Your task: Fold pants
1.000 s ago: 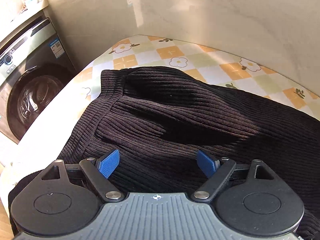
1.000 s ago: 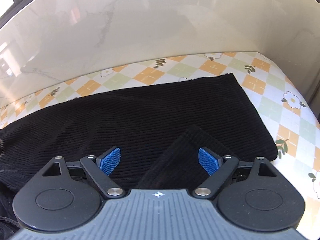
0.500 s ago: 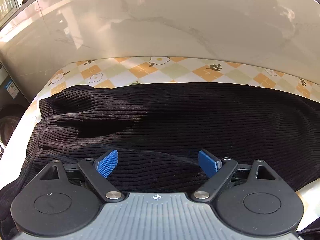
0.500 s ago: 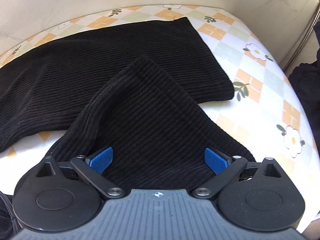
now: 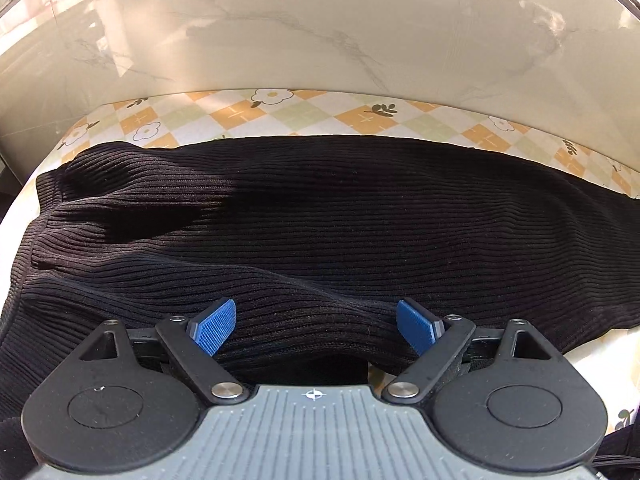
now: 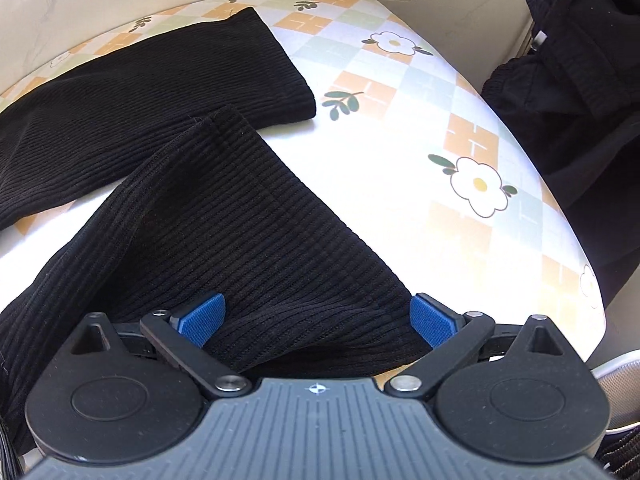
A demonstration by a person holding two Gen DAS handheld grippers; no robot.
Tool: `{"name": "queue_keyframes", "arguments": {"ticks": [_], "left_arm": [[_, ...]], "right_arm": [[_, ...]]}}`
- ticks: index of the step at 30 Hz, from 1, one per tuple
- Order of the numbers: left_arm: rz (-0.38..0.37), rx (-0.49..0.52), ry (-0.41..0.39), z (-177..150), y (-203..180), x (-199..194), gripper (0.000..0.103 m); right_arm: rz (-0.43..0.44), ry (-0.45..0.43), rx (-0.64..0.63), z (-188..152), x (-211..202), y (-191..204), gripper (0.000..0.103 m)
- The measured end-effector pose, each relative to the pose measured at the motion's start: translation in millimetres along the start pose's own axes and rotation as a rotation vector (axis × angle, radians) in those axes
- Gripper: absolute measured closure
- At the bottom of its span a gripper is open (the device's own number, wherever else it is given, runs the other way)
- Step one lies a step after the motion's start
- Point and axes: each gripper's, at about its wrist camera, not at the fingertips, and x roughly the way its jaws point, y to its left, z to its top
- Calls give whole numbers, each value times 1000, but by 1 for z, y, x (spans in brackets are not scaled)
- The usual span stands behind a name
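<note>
Black ribbed pants (image 5: pixel 340 216) lie across a table covered with a flower-and-check cloth (image 5: pixel 248 116), waist end bunched at the left. My left gripper (image 5: pixel 316 320) hangs open over a raised fold at the pants' near edge, blue pads (image 5: pixel 212 322) apart and not pressing. In the right wrist view one leg (image 6: pixel 160 88) lies flat at the back and the other leg (image 6: pixel 240 220) runs slanting toward me. My right gripper (image 6: pixel 318 320) stands wide open with this leg's end between its pads (image 6: pixel 432 320), which do not clamp it.
A pale marble-look wall (image 5: pixel 320 40) runs close behind the table. The table's rounded edge (image 6: pixel 560 208) drops off at the right, where a heap of dark clothes (image 6: pixel 580 80) sits beyond it.
The left view swung from the waist and a washing machine toward the pants' middle. The right gripper drew back from the far leg to the near leg's end, its jaws spreading wider.
</note>
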Motion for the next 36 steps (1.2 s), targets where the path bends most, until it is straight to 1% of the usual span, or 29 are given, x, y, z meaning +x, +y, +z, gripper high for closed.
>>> {"name": "queue_keyframes", "arguments": {"ticks": [4, 6, 8, 9, 13, 16, 18, 20, 23, 24, 27, 29, 30, 31, 34, 36], "left_arm": [[-8, -11, -2, -4, 0, -3, 14], [-10, -17, -2, -6, 2, -4, 14], [-18, -31, -2, -8, 5, -8, 14], [-21, -39, 0, -8, 7, -10, 14], [-17, -83, 3, -13, 17, -20, 14], [7, -121, 23, -22, 29, -30, 14], [16, -130, 52, -29, 34, -32, 14], [30, -119, 75, -34, 35, -32, 14], [54, -81, 93, -40, 33, -30, 13], [68, -43, 87, -39, 29, -28, 11], [129, 26, 60, -37, 19, -24, 10], [169, 57, 62, -35, 17, -18, 10], [198, 83, 73, -35, 16, -11, 6], [210, 85, 75, -36, 19, -9, 2], [232, 26, 102, -39, 34, -10, 1], [218, -50, 120, -44, 52, -13, 1]], "right_arm": [[8, 31, 70, -2, 0, -12, 1], [-1, 38, 61, 1, -2, -11, 3], [3, 16, 58, 9, -7, -7, 15], [12, -2, 60, 13, -11, -8, 18], [101, -129, 79, 36, -31, -11, 19], [192, -202, 62, 59, -36, 5, 18], [267, -216, 15, 70, -33, 26, 17], [324, -205, -52, 73, -26, 52, 16], [366, -189, -110, 70, -13, 82, 16], [377, -186, -107, 70, -10, 87, 16], [390, -166, -84, 76, 2, 94, 16], [373, -146, -105, 79, 9, 96, 16], [359, -127, -127, 80, 12, 97, 16], [343, -109, -141, 80, 16, 97, 16], [283, -79, -154, 78, 24, 90, 16], [236, -65, -172, 73, 28, 84, 15]]}}
